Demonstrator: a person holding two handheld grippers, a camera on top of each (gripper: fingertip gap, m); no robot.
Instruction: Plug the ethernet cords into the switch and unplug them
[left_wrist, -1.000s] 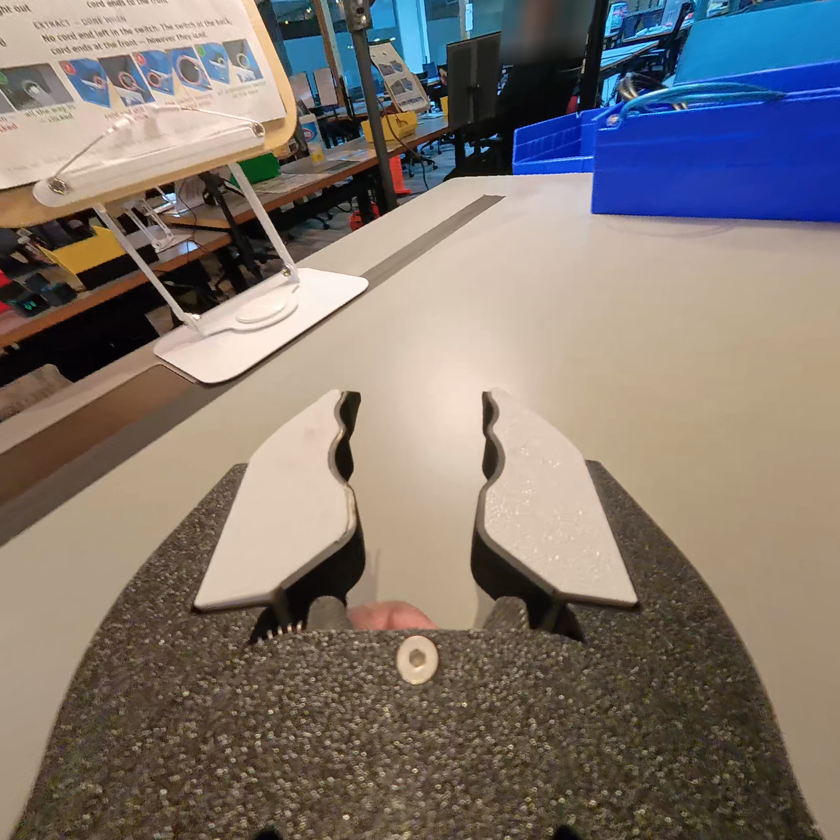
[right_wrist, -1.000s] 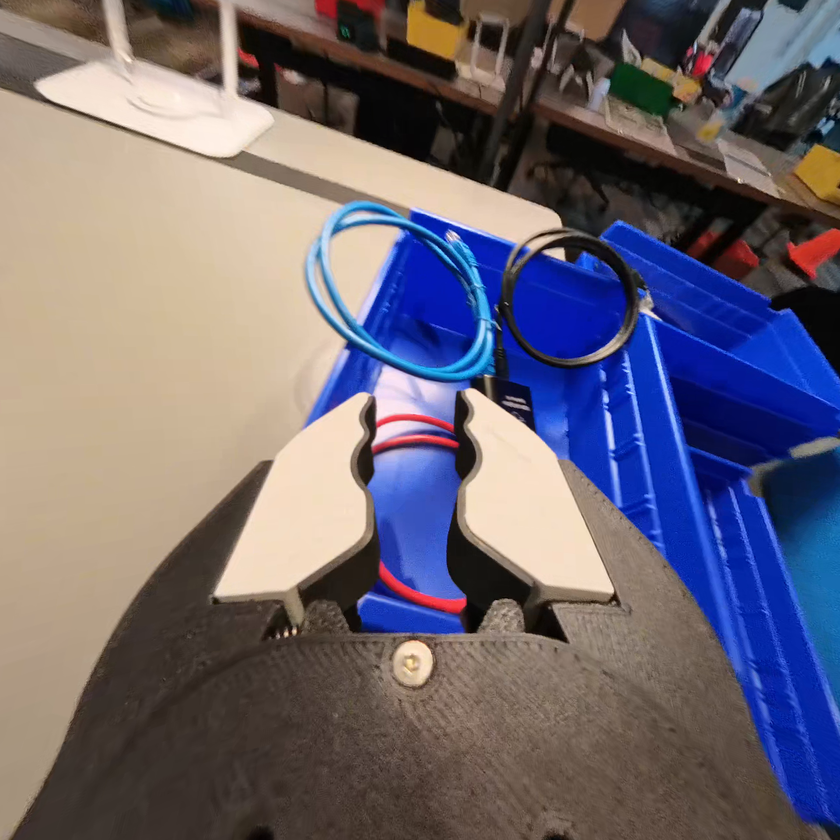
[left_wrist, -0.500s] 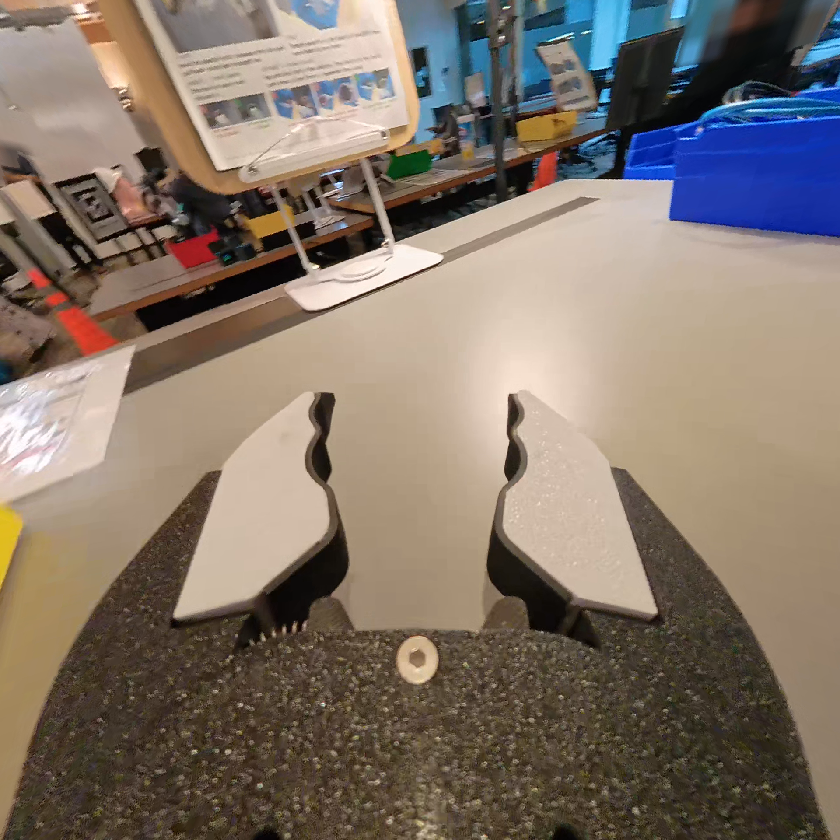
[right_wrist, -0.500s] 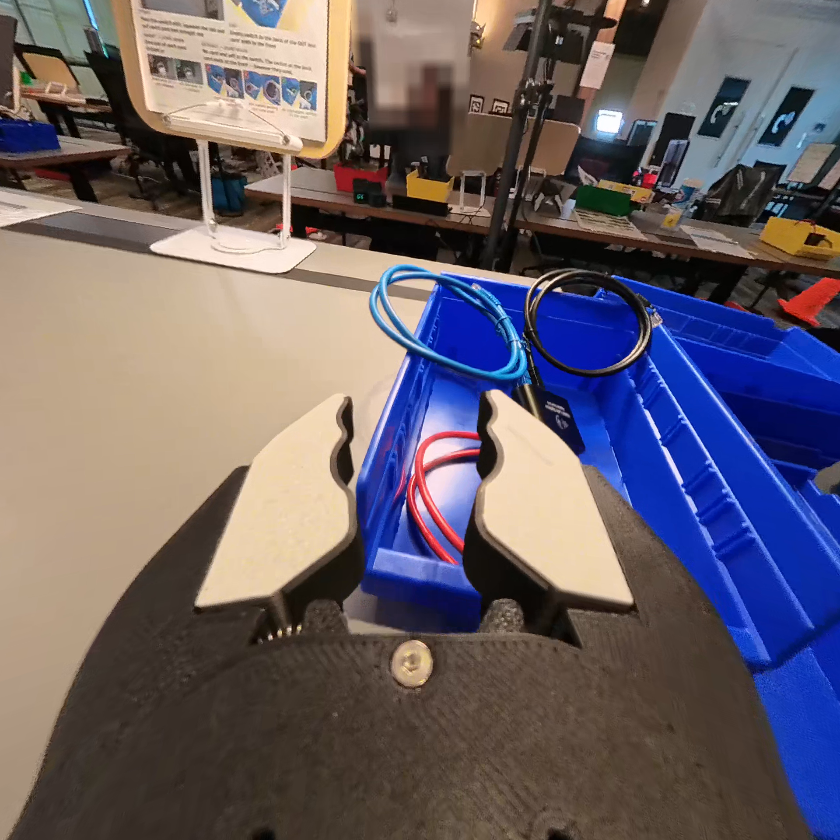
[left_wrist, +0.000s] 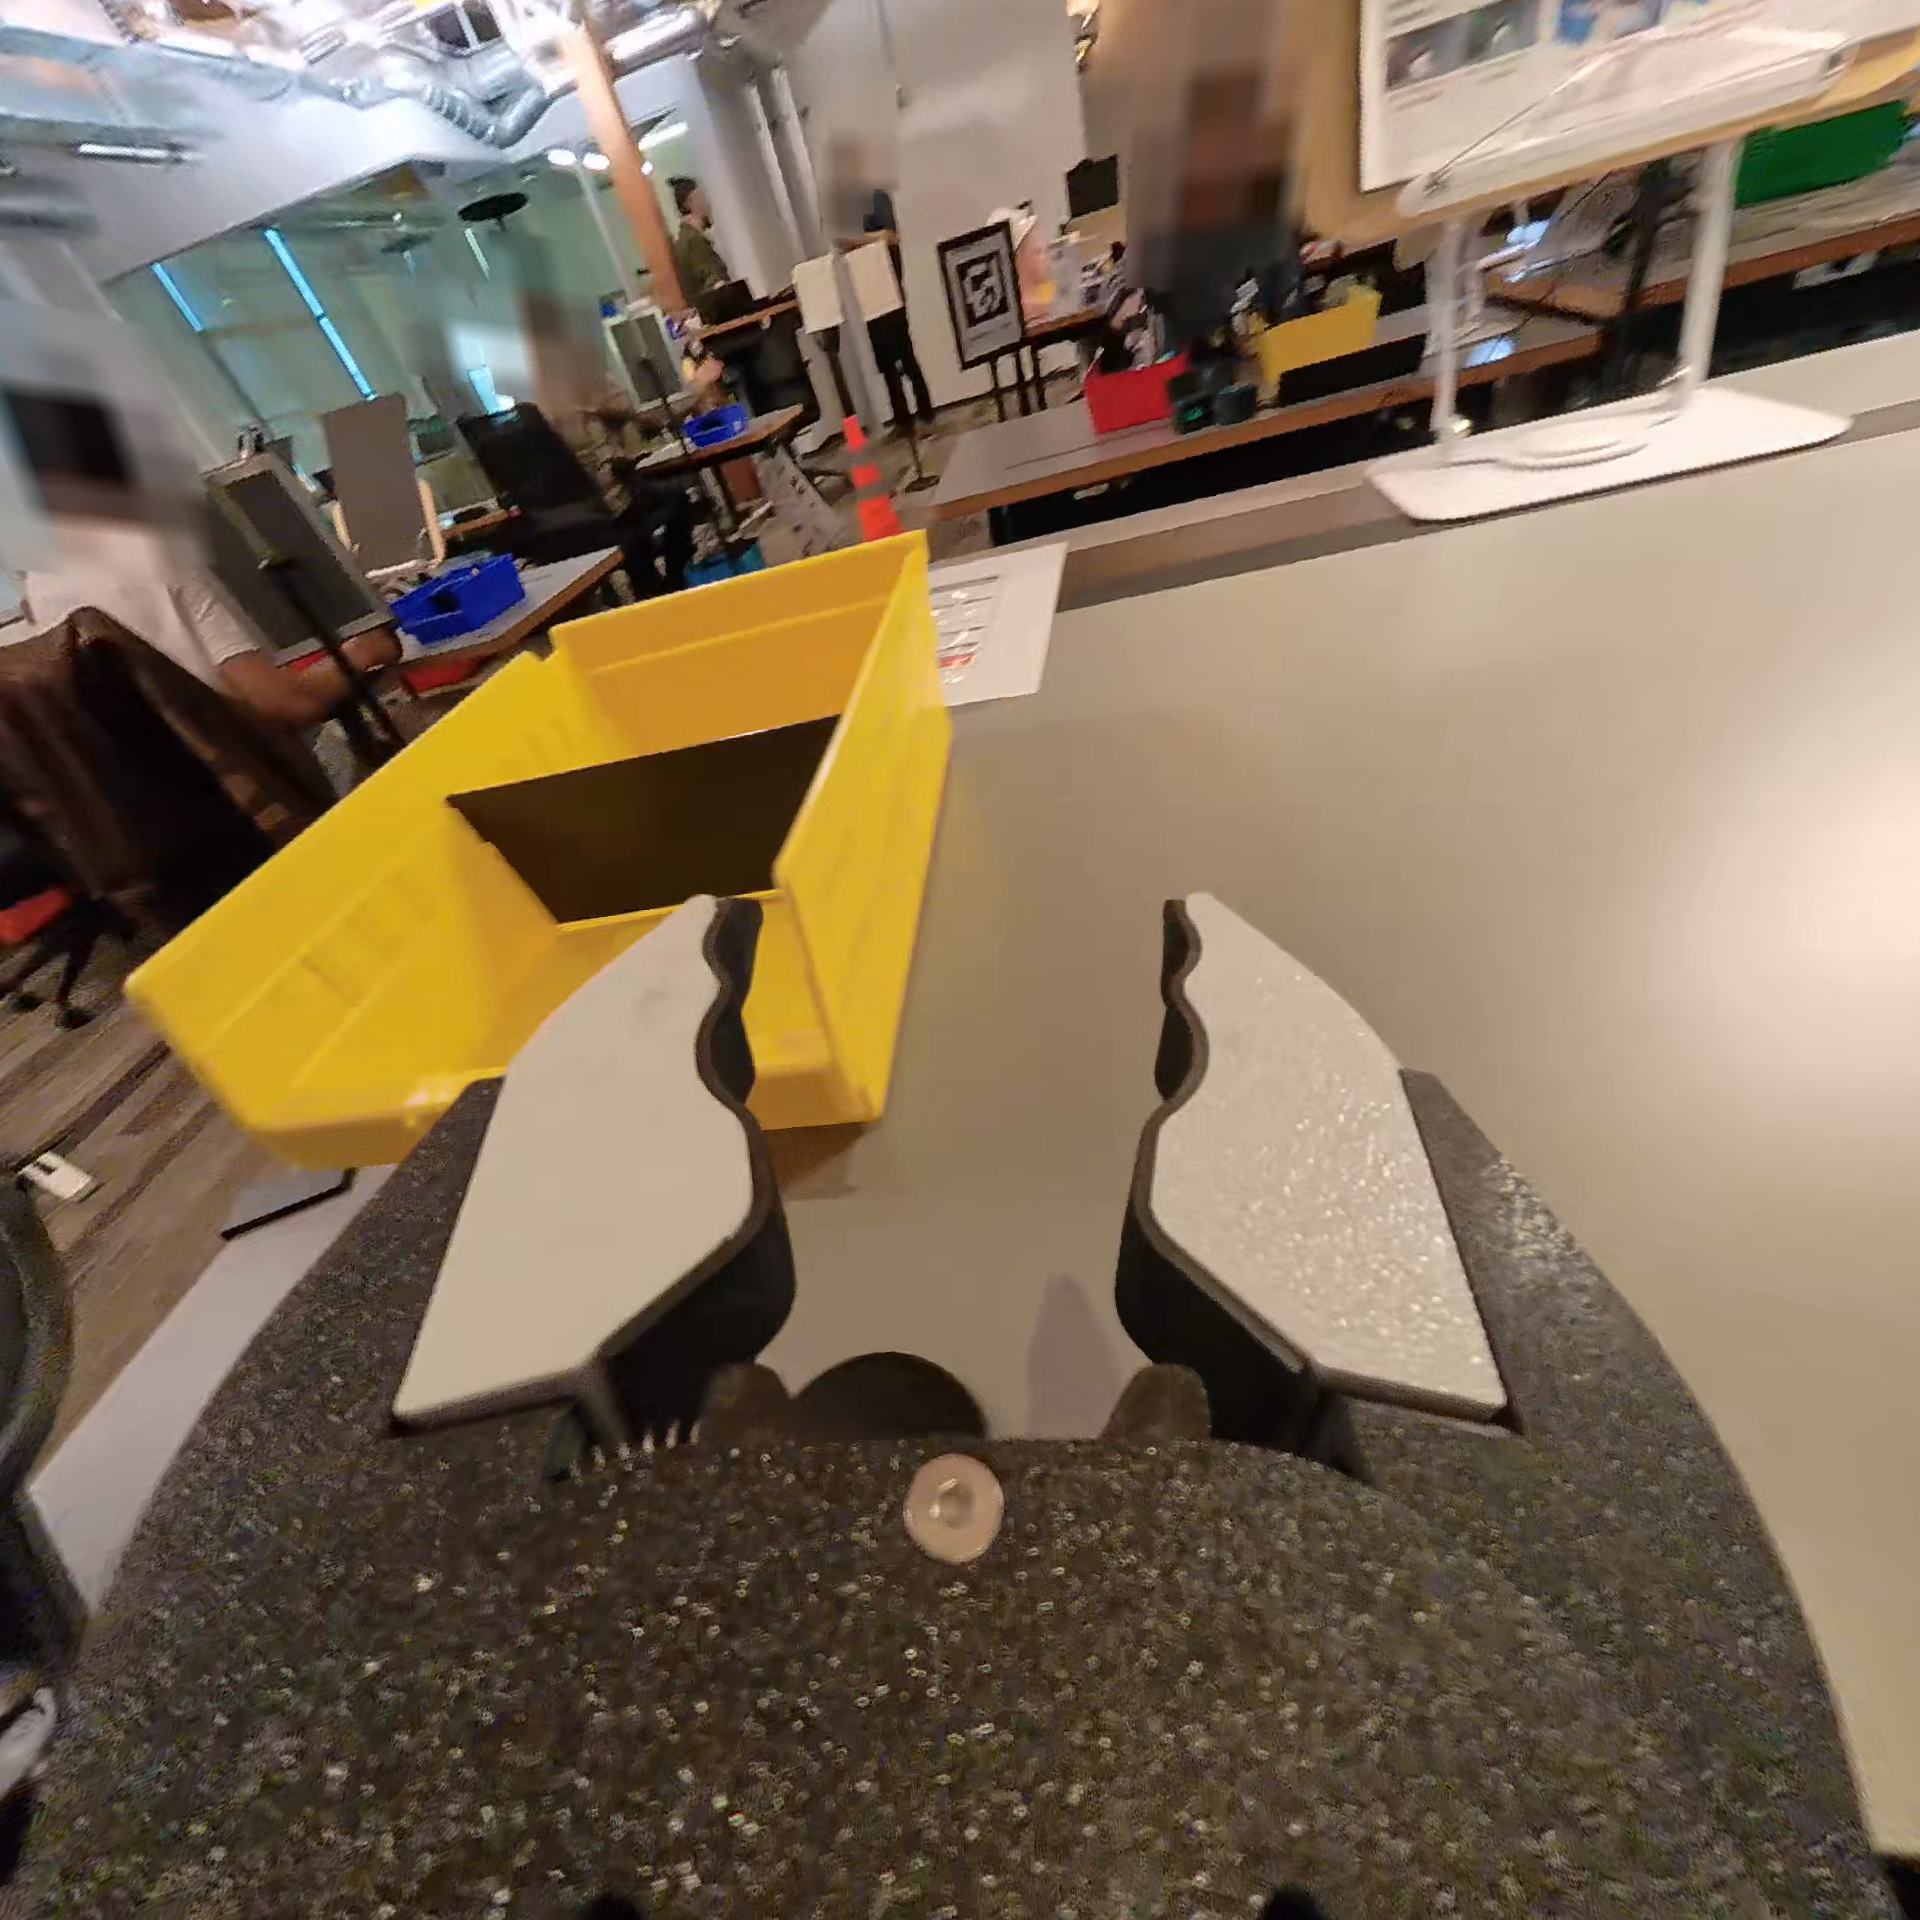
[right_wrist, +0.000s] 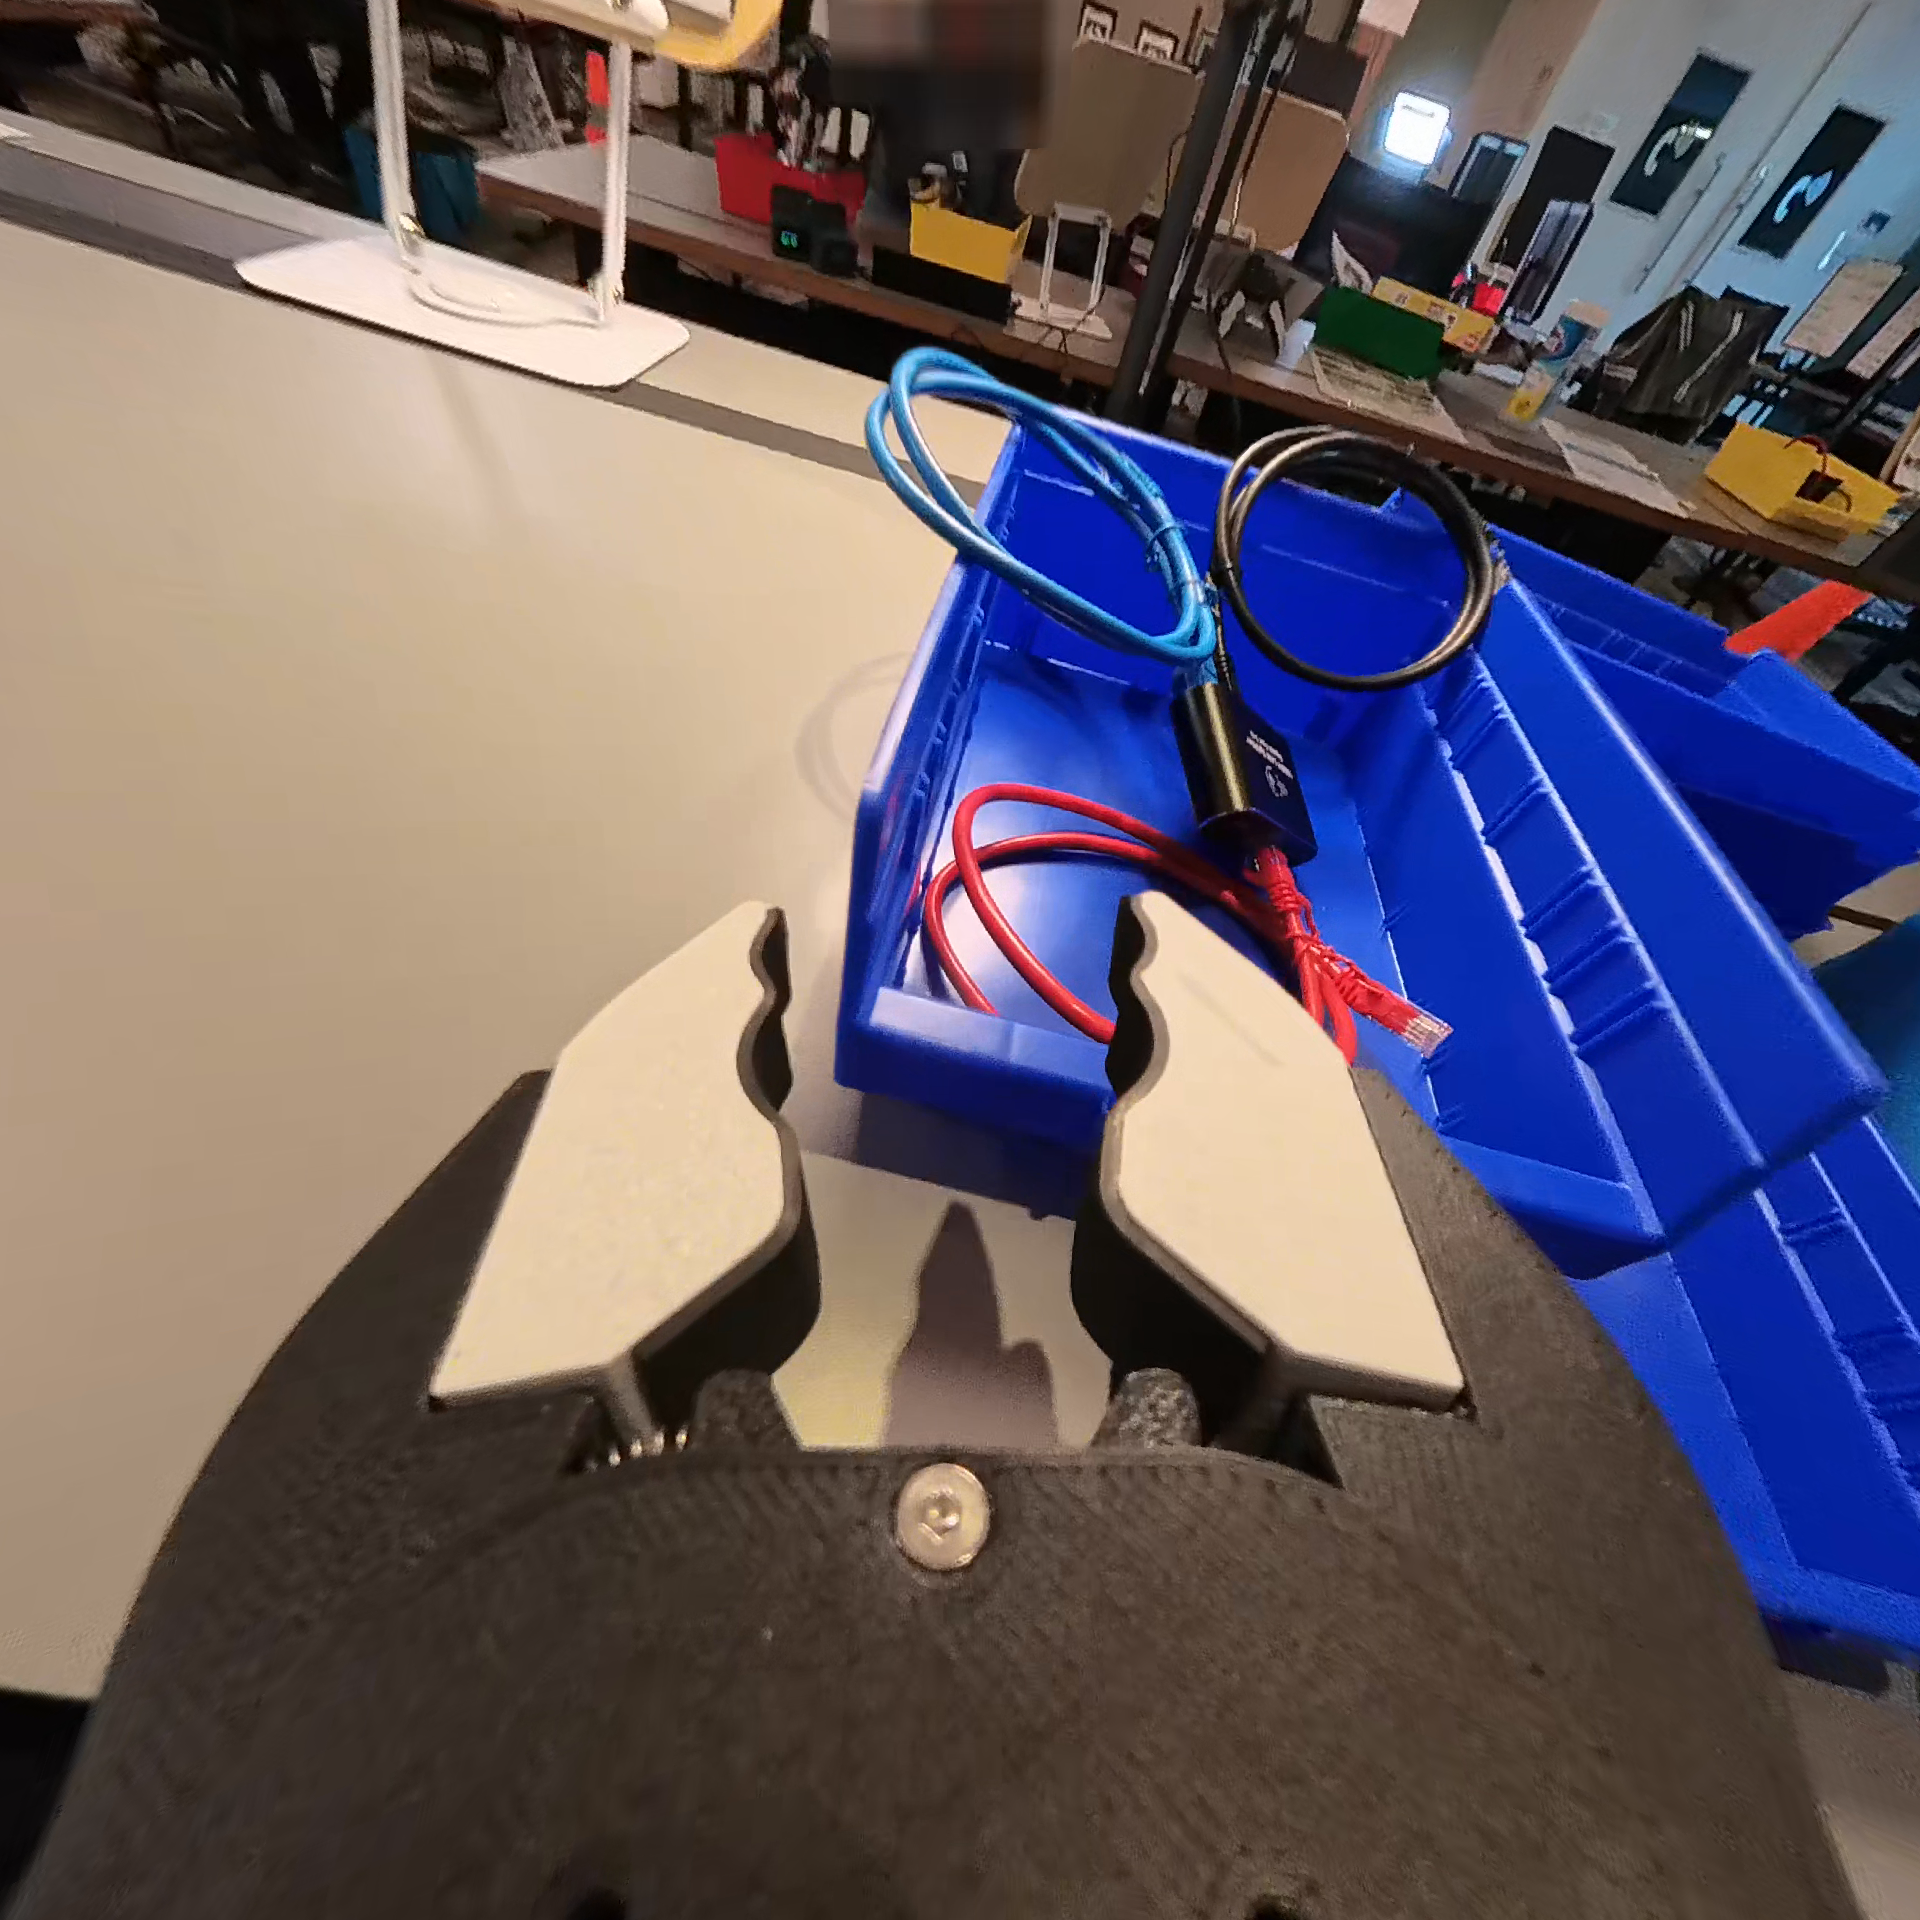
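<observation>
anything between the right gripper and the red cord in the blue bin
Only the blue bin's low front wall: the red cord lies behind it. The open right hand-held gripper must go over it; nothing covers the cord.

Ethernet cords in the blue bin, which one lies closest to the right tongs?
The red cord, coiled flat on the floor of the blue bin just beyond the tongs. The light blue cord and the black cord loop at the far end.

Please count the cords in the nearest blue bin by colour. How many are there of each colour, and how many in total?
Red cord: 1
Blue cord: 1
Black cord: 1
Total: 3 cords, all in the nearest blue bin.
</observation>
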